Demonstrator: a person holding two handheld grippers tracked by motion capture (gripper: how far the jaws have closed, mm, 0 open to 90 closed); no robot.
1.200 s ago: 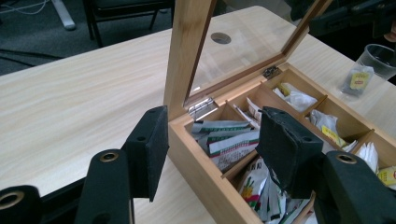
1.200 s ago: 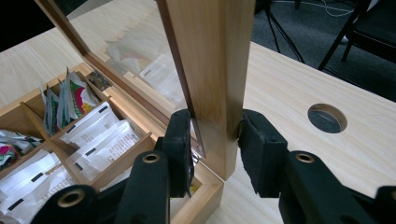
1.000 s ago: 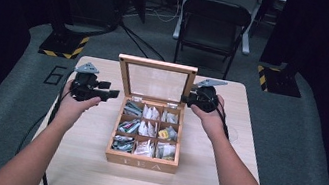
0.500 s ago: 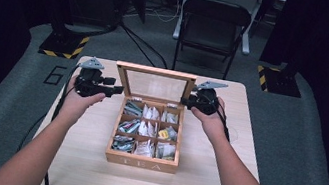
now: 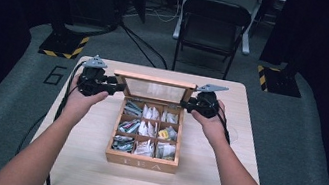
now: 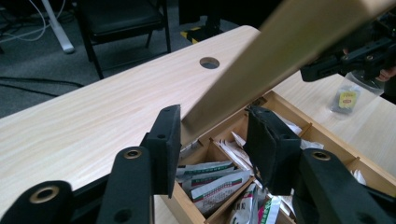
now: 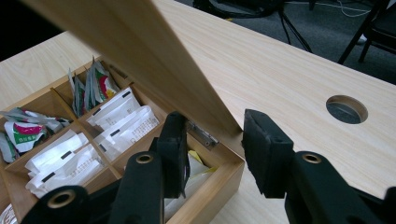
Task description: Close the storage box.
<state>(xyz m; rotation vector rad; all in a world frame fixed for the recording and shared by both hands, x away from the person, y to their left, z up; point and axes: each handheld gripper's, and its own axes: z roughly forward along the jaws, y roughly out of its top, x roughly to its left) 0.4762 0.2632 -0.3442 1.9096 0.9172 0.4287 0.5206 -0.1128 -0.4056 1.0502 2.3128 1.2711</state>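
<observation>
Wooden tea box point(image 5: 141, 160) mid-table point(image 5: 88, 171), glass lid point(image 5: 155, 90) raised upright. Left gripper point(image 5: 112, 85) just been closing, straddling lid's left edge, contact unclear. Right gripper point(image 5: 187, 105) opening, jaws astride right edge, apart.

In the left gripper view the lid point(image 6: 280, 51) of the tea box point(image 6: 327, 140) runs out past the top edge, and the two black jaws cover part of the sachets point(image 6: 212, 184); whether the pads press on the lid's edge cannot be told; in the right gripper view the lid is cut off at the top left; in the high view the print on the sachets is too small to read.
</observation>
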